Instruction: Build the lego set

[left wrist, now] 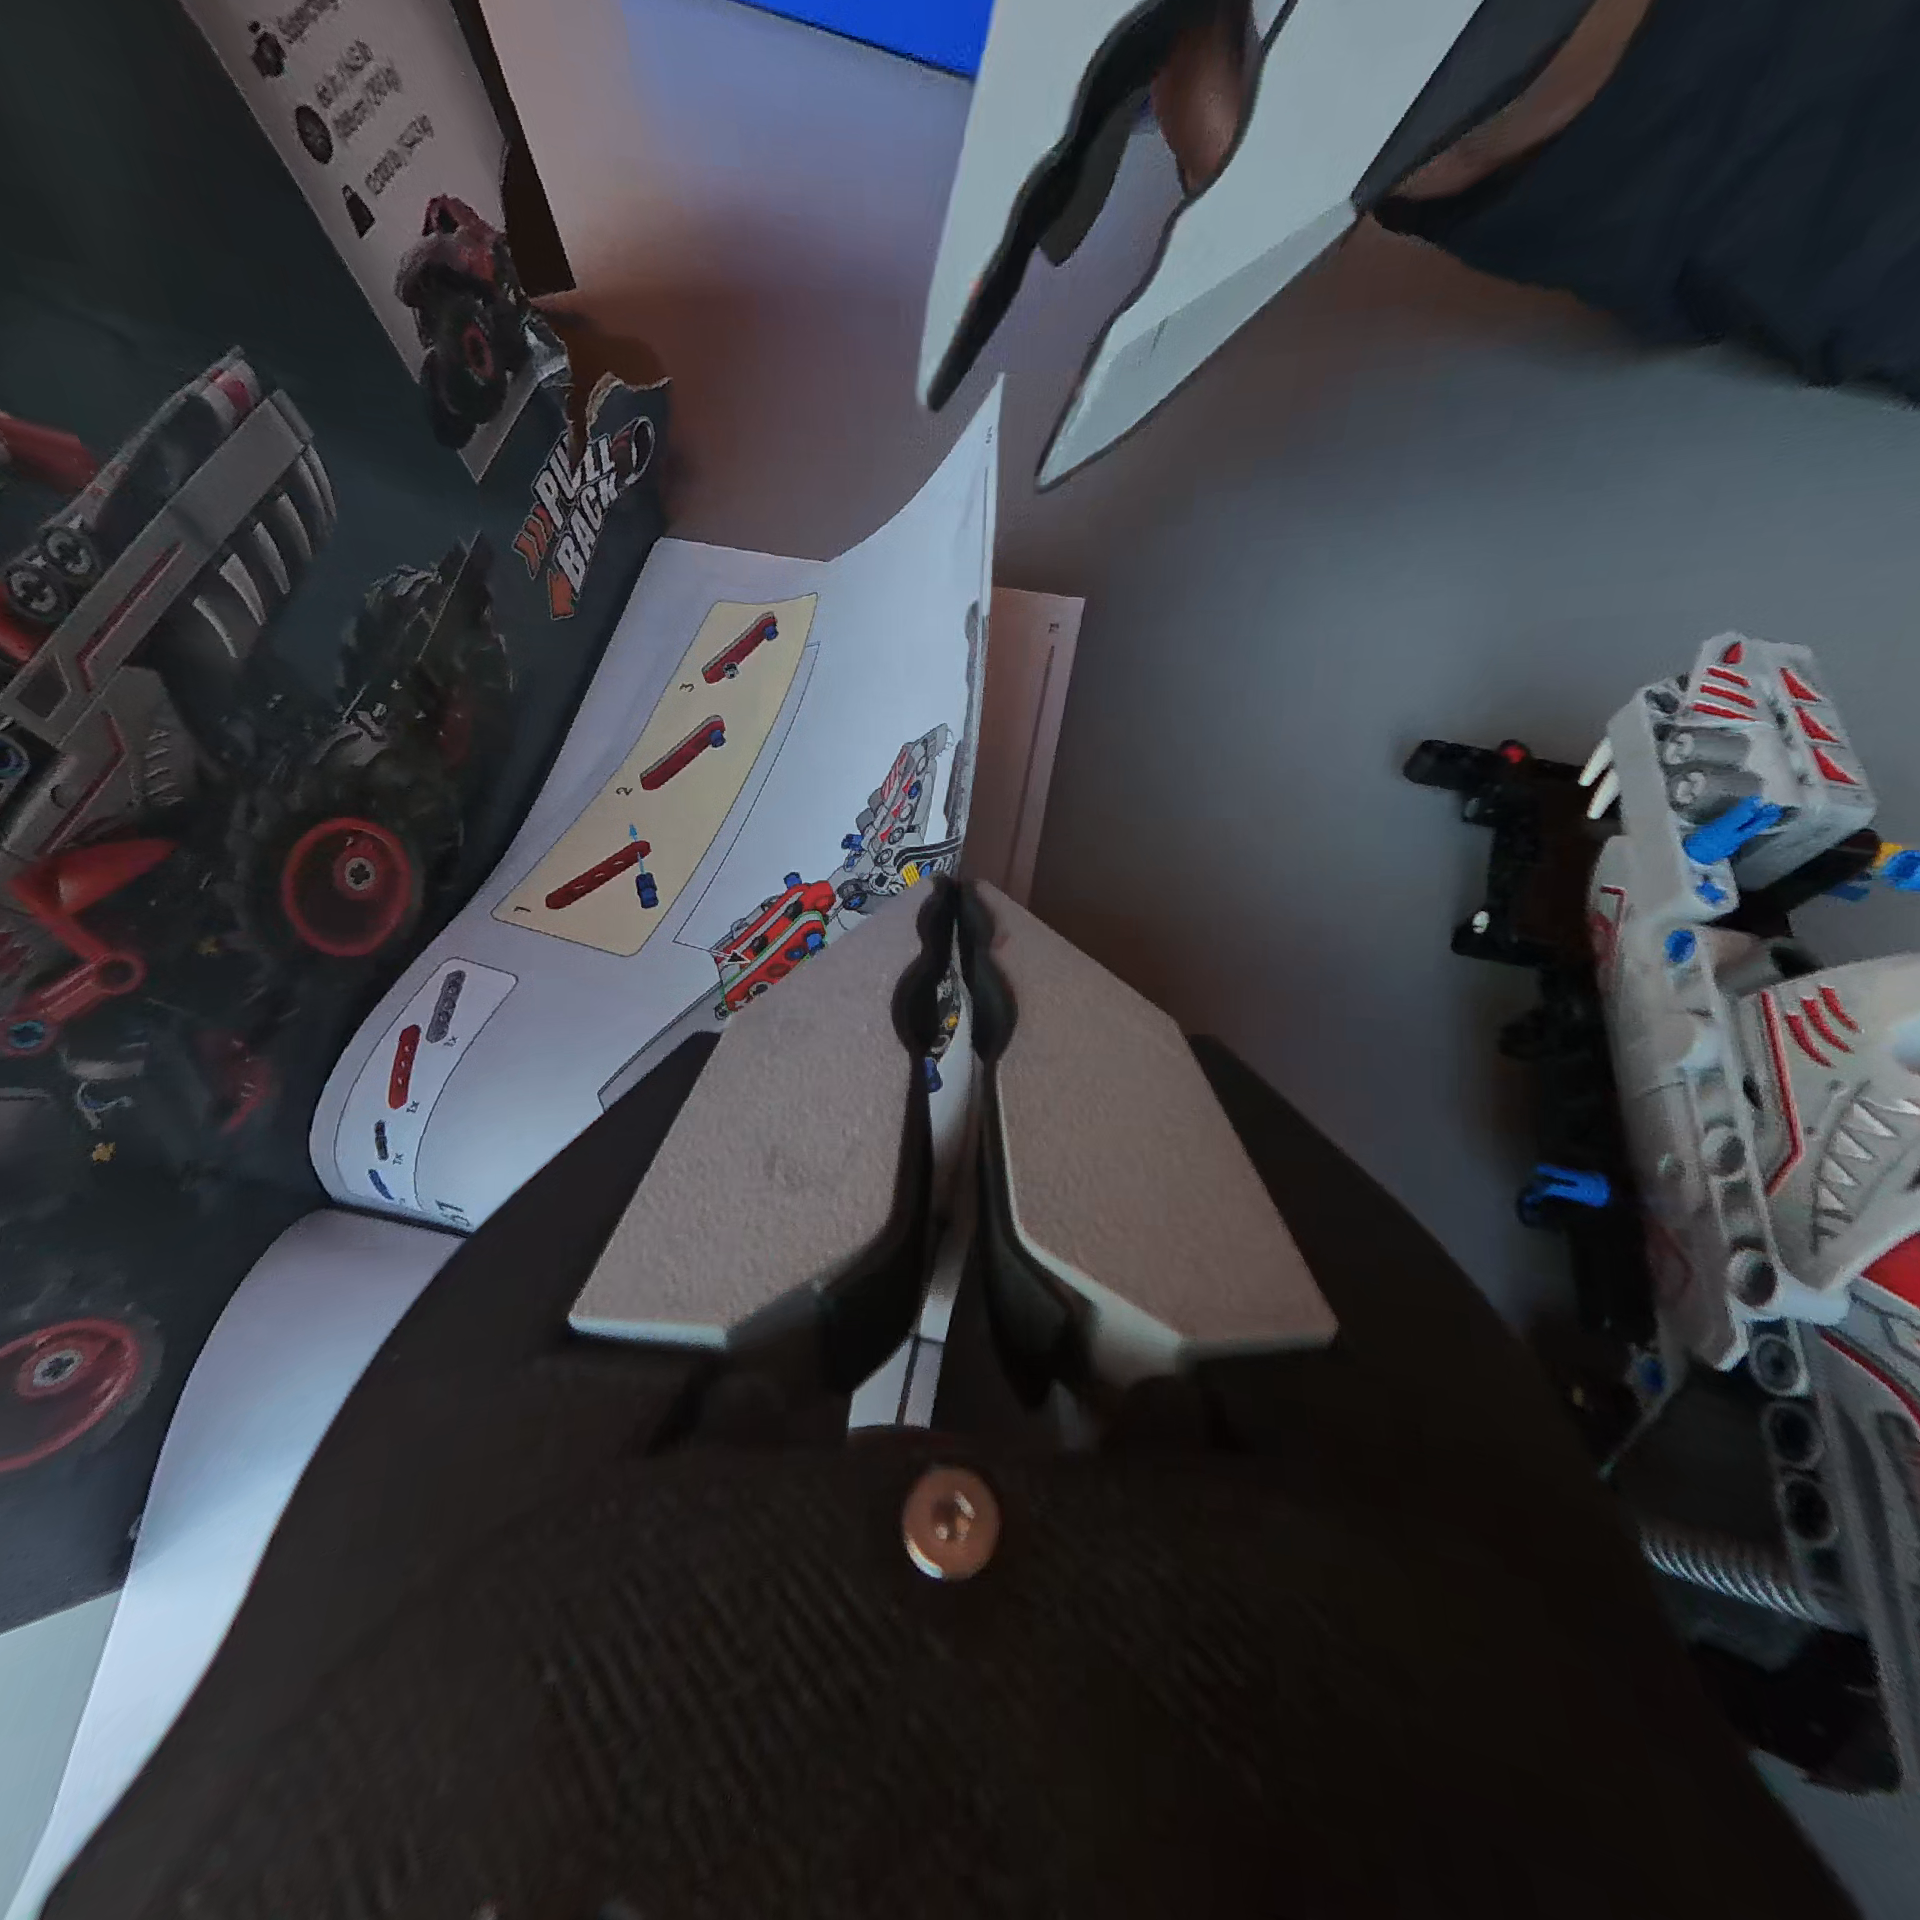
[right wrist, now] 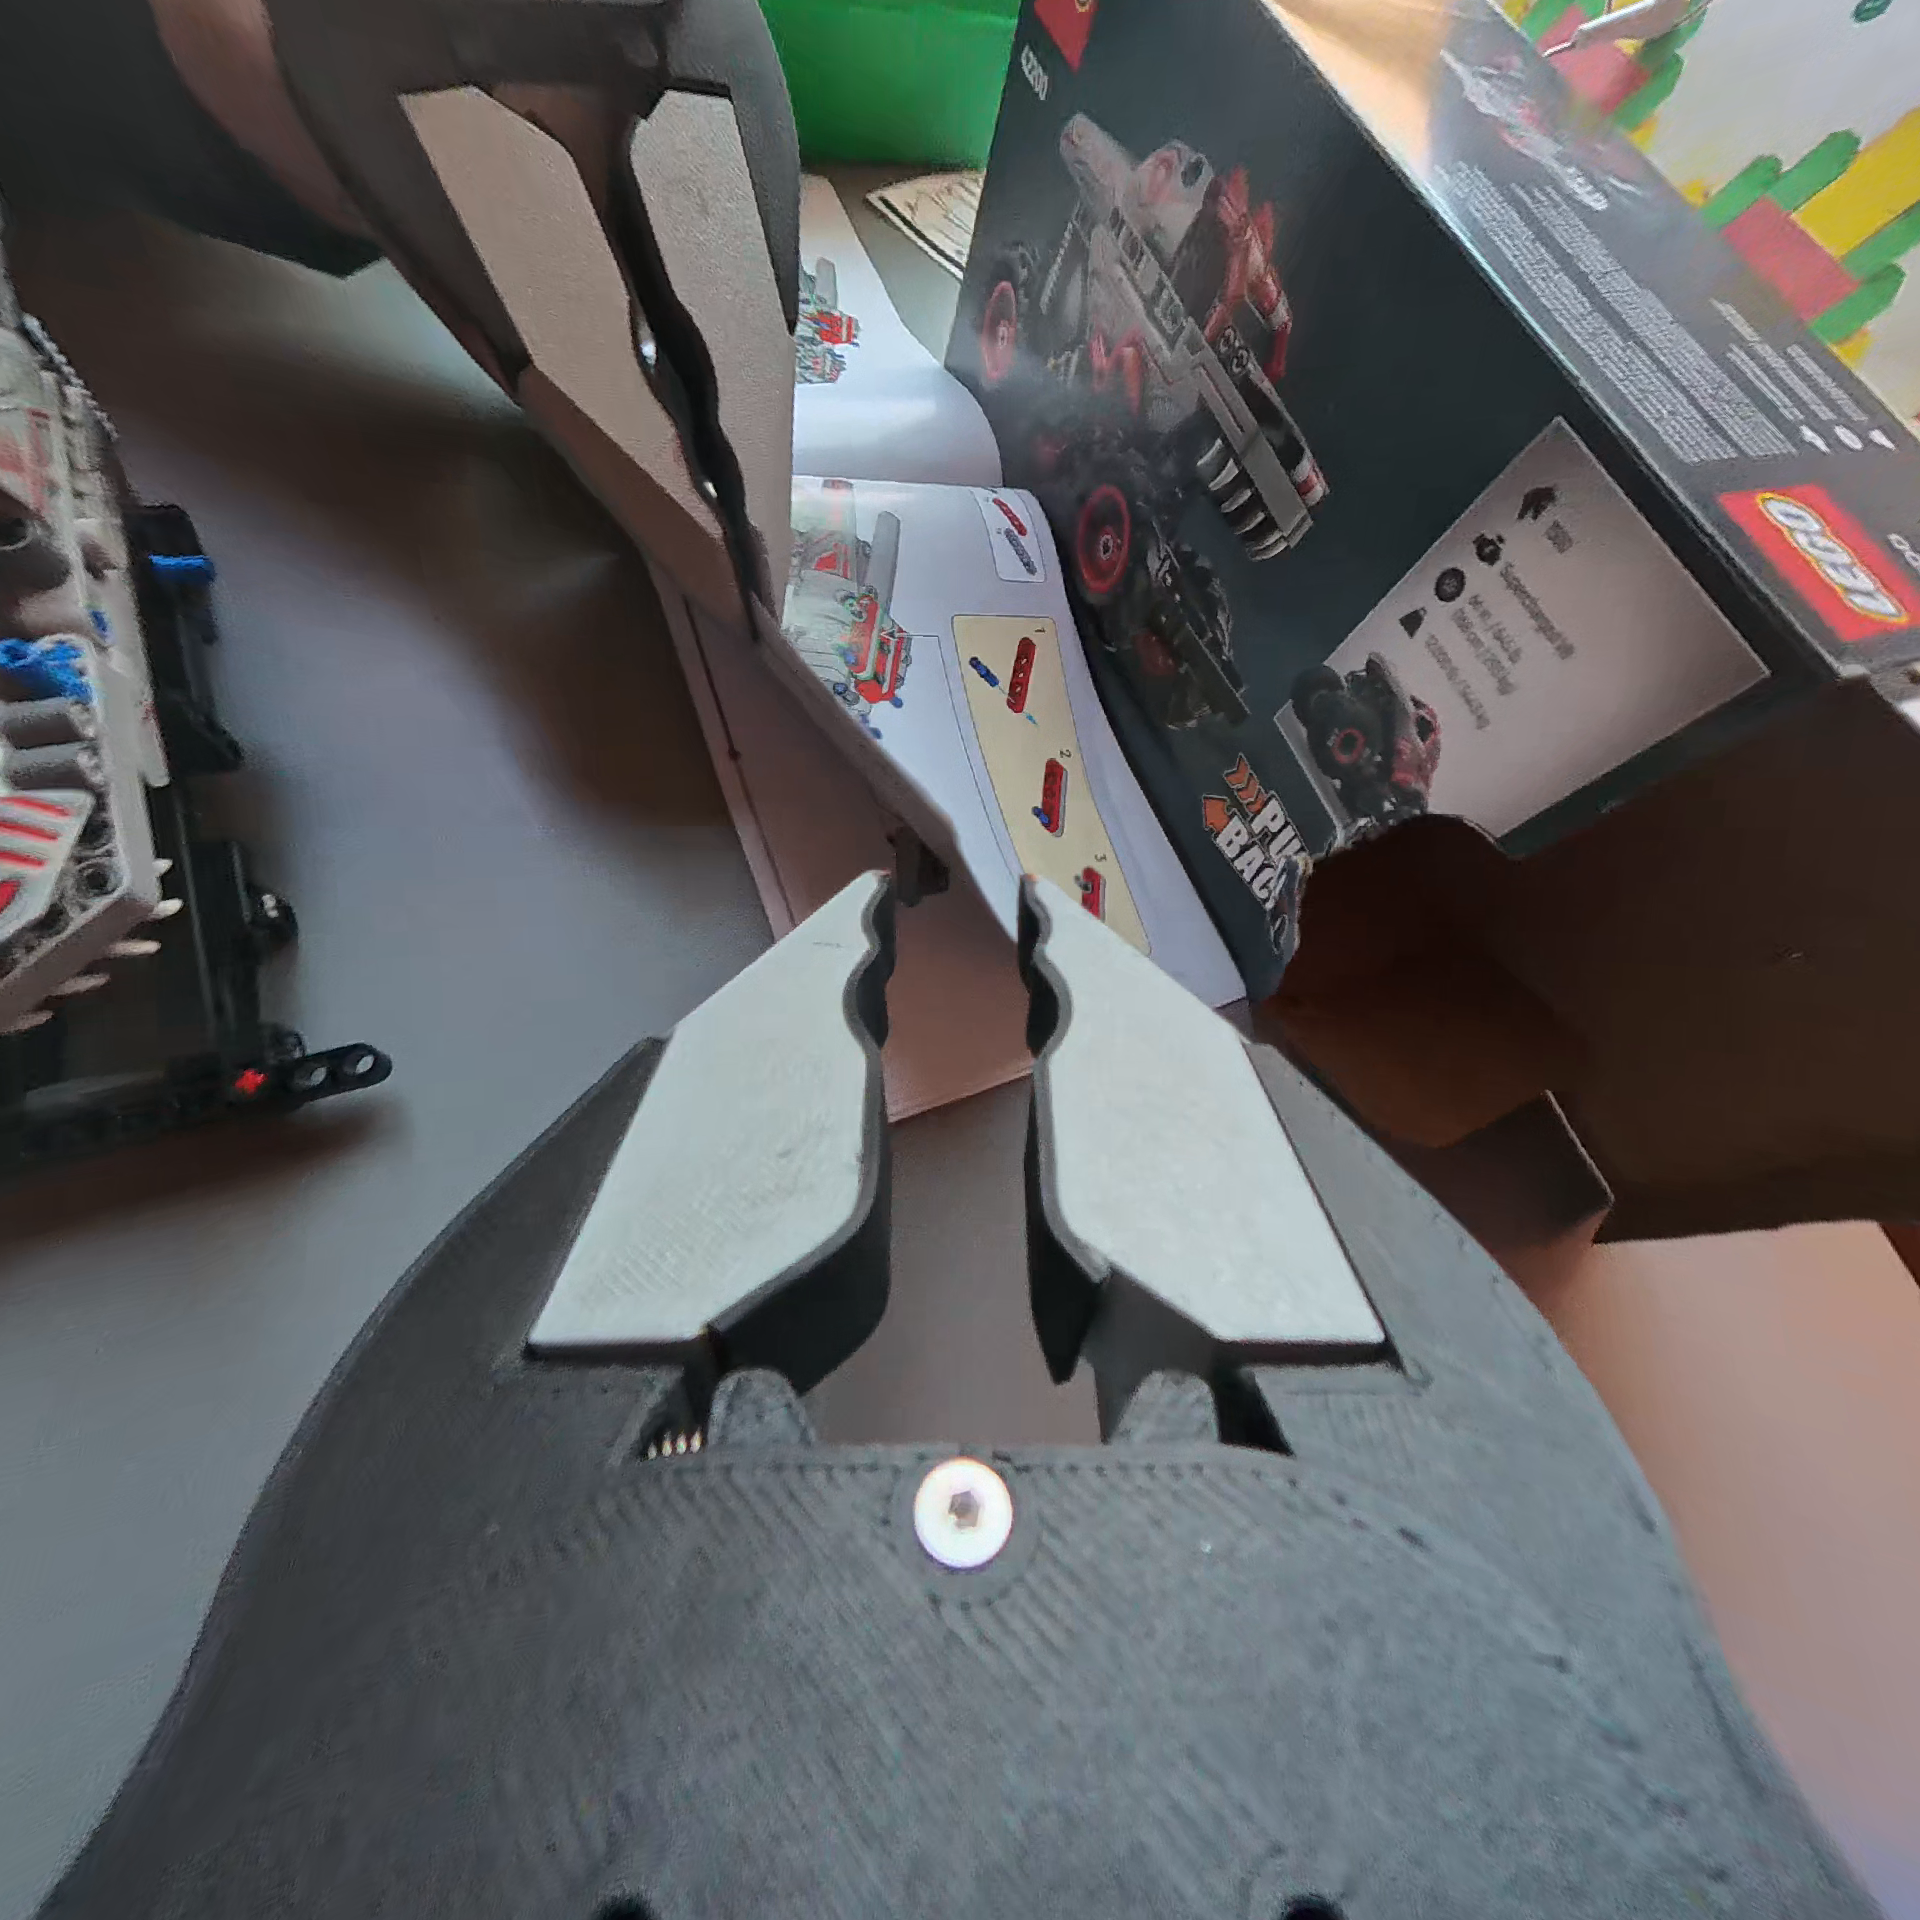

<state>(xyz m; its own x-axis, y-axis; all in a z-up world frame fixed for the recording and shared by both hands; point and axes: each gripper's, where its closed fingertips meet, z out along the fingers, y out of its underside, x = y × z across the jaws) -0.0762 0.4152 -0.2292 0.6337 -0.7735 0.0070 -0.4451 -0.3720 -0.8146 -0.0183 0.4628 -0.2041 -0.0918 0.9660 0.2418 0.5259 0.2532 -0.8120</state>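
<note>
The instruction booklet (left wrist: 727, 748) lies open against the set's box. My left gripper (left wrist: 956, 894) is shut on the edge of one booklet page and holds that page lifted and curved. It shows in the right wrist view (right wrist: 743, 582) at upper left, with the lifted page (right wrist: 883, 748) running down from it. My right gripper (right wrist: 956, 894) is open and empty, its tips just in front of the lifted page's lower edge. It also shows in the left wrist view (left wrist: 987, 426) above the page. The part-built grey, red and black truck model (left wrist: 1745, 1039) lies to the right on the table.
The dark set box (right wrist: 1351, 468) stands tilted behind the booklet, with its torn brown cardboard flap (right wrist: 1507, 987) open close to my right gripper. The model (right wrist: 73, 779) lies at the left edge of the right wrist view. A green object (right wrist: 883, 73) is at the back. Across from one pair of fingers to the other is roughly 9 cm. The green object (right wrist: 883, 73) is about 30 cm from my left fingertips and 40 cm from my right.
</note>
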